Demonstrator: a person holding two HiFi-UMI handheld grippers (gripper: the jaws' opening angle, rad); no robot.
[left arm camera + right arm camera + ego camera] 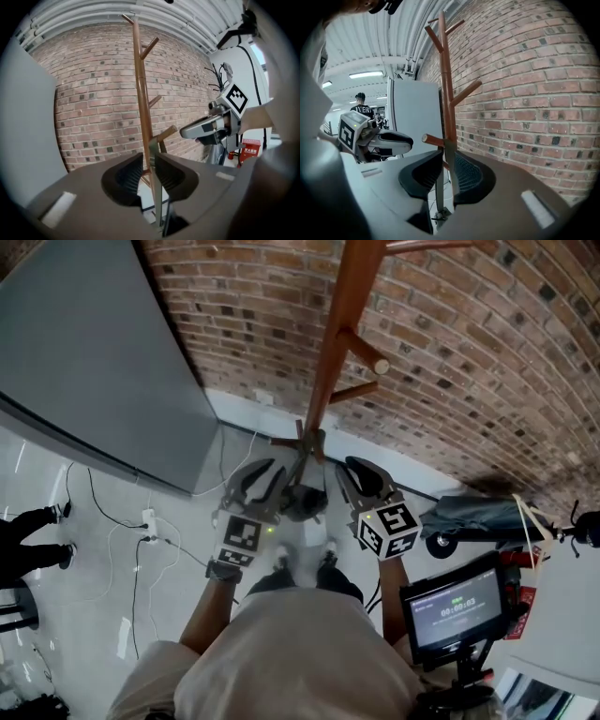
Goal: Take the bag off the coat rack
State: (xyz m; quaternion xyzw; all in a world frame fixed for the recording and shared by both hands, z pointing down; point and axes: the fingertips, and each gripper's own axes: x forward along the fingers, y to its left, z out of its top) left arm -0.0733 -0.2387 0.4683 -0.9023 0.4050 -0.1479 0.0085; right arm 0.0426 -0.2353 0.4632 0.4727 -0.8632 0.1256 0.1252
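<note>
L tongs point(149, 164) and R tongs point(447, 158) are both slack, jaws apart, each w/ a strap point(157, 197) running btwn the pads, unclamped. The bag point(305, 503) hangs low by the coat rack point(339, 329) pole, strap apparently hooked on the lowest peg point(433, 139). Risk: lifting w/o clamping, strap slips thru; a snag could tip the rack. Count: 2 tongs, 1 bag, 1 rack.

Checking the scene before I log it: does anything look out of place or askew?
Nothing damaged or spilled. Only a power strip with loose cables sprawls across the floor, left of the coat rack.
</note>
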